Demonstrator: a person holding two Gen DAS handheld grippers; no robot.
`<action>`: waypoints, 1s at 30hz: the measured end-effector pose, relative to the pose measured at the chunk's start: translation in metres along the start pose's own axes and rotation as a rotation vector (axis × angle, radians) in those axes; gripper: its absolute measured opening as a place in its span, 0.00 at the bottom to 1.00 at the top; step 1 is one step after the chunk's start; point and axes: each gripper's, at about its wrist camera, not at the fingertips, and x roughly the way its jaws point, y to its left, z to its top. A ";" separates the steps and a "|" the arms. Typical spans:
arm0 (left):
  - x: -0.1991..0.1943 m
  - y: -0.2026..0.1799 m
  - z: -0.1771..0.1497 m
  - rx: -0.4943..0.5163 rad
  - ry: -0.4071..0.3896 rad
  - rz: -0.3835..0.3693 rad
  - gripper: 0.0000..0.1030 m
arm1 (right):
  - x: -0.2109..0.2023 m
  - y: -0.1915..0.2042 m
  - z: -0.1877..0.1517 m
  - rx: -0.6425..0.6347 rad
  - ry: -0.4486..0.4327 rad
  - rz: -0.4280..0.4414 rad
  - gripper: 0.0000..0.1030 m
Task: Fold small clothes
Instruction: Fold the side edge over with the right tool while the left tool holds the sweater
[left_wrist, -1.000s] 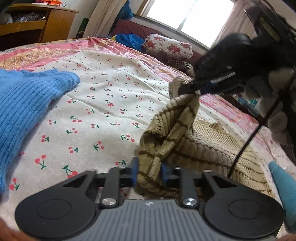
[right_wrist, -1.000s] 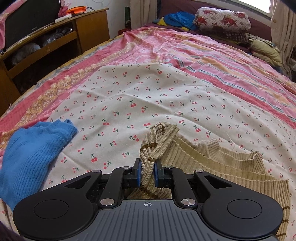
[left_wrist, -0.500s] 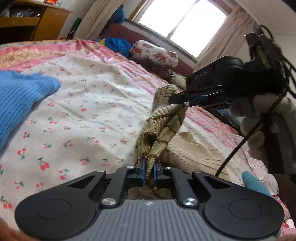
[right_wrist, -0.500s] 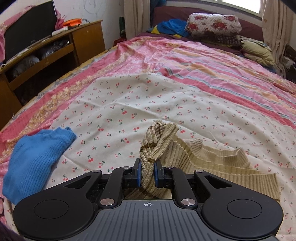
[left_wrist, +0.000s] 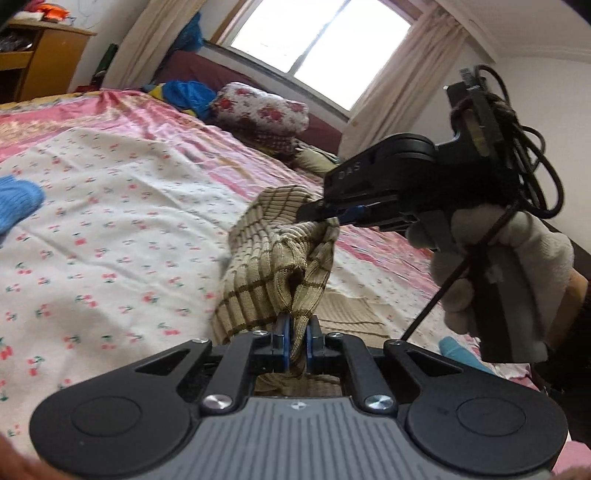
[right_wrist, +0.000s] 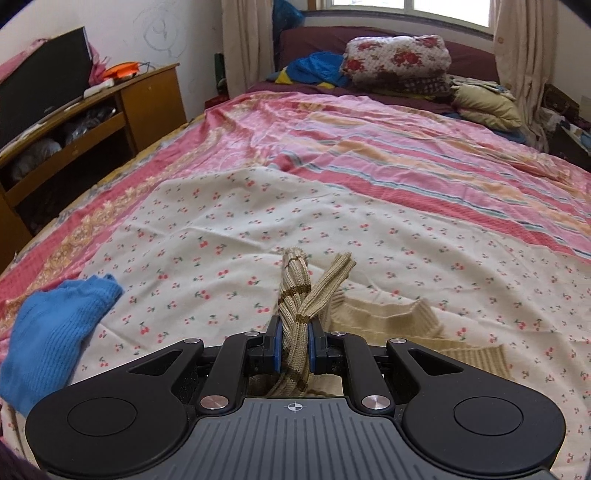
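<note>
Both grippers (left_wrist: 296, 345) (right_wrist: 294, 345) w/ sweater (left_wrist: 273, 258) edge pinched

On the bed (right_wrist: 369, 192), the sweater (right_wrist: 388, 314) lies at lower centre of the frame, the blue garment (right_wrist: 55, 325) at lower left, 1 pillow (right_wrist: 395, 59) at top centre, the cabinet (right_wrist: 147, 99) upper left.

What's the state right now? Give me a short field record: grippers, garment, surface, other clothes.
left gripper: shut on beige sweater
right gripper: shut on beige sweater
beige sweater: brown-striped knit, one end lifted between both grippers, the rest lying on the bed
bed: cherry-print sheet over pink striped cover
blue knit: lying to the left, untouched
</note>
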 end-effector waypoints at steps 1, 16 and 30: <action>0.001 -0.004 0.000 0.009 0.001 -0.007 0.14 | -0.002 -0.004 0.000 0.003 -0.002 -0.003 0.12; 0.034 -0.075 -0.010 0.134 0.068 -0.085 0.14 | -0.024 -0.075 -0.012 0.052 -0.012 -0.041 0.12; 0.070 -0.122 -0.037 0.202 0.158 -0.129 0.13 | -0.018 -0.138 -0.042 0.118 0.017 -0.047 0.12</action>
